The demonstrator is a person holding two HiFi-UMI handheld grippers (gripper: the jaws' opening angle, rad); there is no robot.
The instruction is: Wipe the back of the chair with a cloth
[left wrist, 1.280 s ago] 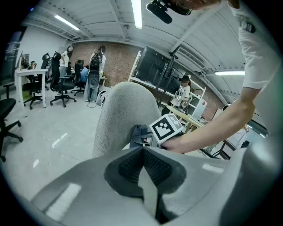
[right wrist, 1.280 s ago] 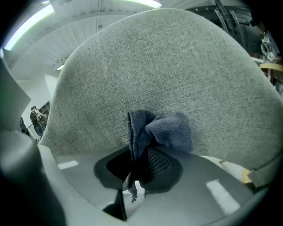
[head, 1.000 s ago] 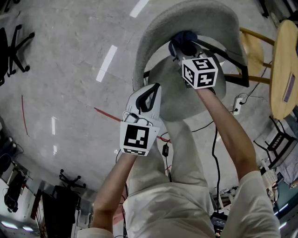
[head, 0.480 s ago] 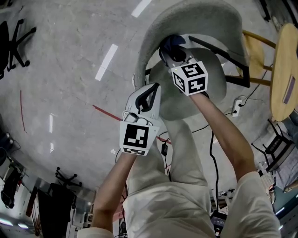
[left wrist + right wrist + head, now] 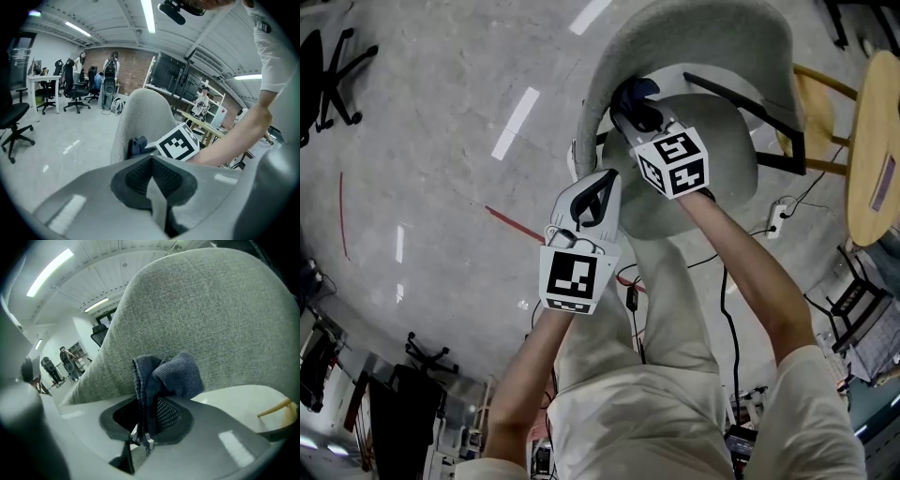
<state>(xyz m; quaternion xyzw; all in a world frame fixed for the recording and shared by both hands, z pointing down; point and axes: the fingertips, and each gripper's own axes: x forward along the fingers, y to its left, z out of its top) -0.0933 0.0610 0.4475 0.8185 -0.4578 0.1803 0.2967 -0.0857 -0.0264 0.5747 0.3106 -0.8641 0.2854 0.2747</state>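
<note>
The dark blue cloth [image 5: 171, 376] is clamped between the fingers of the right gripper [image 5: 145, 422]. Its folded bulk is bunched just beyond the fingertips, and a thin edge is seen hanging down between the mesh pads. The cloth is pressed against the inner face of the grey fabric chair back [image 5: 211, 310], which fills the space directly ahead of and above these fingers. In the head view the contact is placed on the left side of the curved back, and the round grey seat [image 5: 722, 141] is found beneath and behind the right fingers.

The left gripper [image 5: 151, 176] is held with its fingers clenched, pad against pad, and nothing is caught between them. The chair back is seen beyond these fingertips, apart from them. The cloth and the right gripper's marker cube [image 5: 178, 143] are set ahead of them and slightly to the right. In the head view the left fingertips are pointed at the chair's left edge, close to the seat rim; whether the rim is touched cannot be told.

A round wooden table top [image 5: 874, 94] is seen well to the right of the right fingers. A white power strip [image 5: 780, 208] is laid on the concrete floor [image 5: 441, 141] between that table top and the seat.
</note>
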